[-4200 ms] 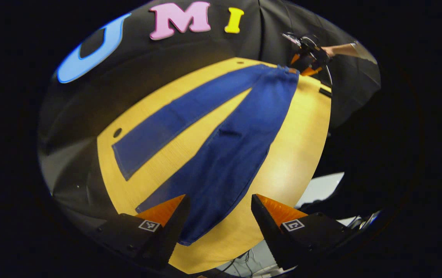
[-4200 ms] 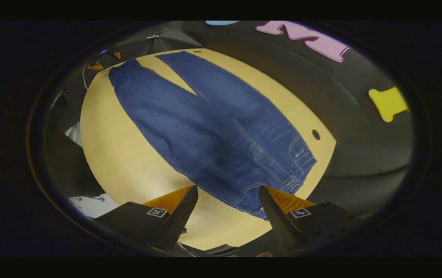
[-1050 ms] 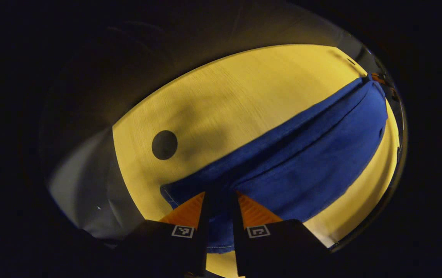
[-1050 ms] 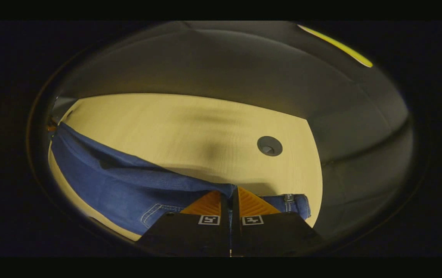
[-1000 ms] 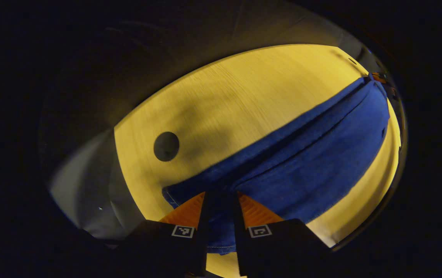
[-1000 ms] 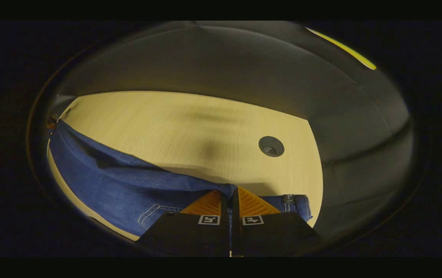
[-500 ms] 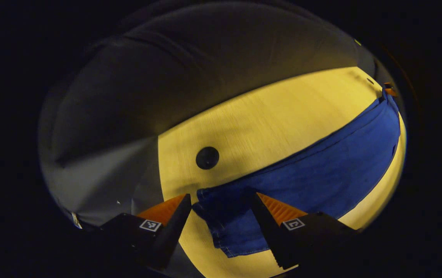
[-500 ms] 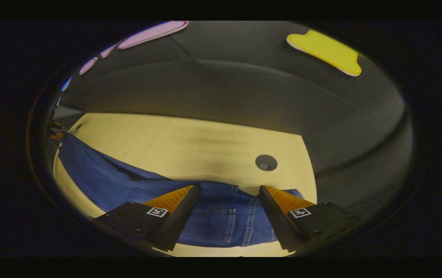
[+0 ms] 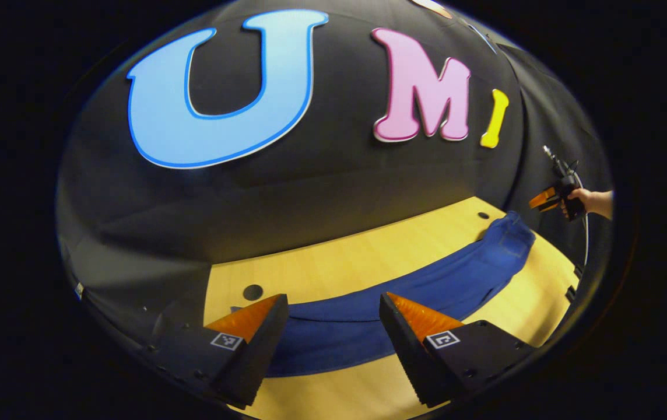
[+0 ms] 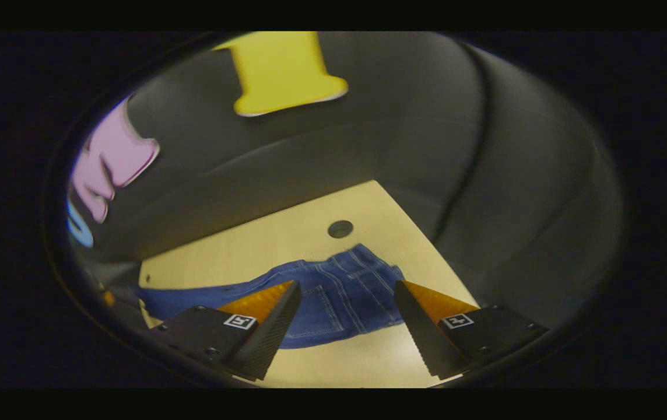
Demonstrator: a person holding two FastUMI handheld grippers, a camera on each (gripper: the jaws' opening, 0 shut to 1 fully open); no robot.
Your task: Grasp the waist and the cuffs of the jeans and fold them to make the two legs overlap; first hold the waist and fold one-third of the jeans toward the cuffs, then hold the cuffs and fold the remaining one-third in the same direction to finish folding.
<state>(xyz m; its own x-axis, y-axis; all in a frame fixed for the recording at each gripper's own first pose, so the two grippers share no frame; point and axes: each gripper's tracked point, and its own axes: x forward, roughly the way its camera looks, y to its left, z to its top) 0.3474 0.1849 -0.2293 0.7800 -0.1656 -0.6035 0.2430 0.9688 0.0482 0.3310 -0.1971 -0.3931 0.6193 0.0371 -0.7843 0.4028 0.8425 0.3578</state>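
Hand-held gripper (image 9: 330, 306) above table (image 9: 368, 262)

Matt denim jeans (image 9: 427, 291) on smooth wood-grain table (image 9: 368, 262).

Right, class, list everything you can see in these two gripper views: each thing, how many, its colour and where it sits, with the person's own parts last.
jeans: one pair, blue, lying lengthwise on the table with the legs overlapped; waist and back pocket show in the right gripper view.
table: one, light wood, under the jeans.
cable holes: two, dark and round, in the tabletop near either end of the jeans; the one by the waist shows in the right gripper view.
left gripper: one, open, above the cuff end, holding nothing.
right gripper: one, open, above the waist end, holding nothing; also seen far off in the left gripper view.
hand: one, holding the right gripper.
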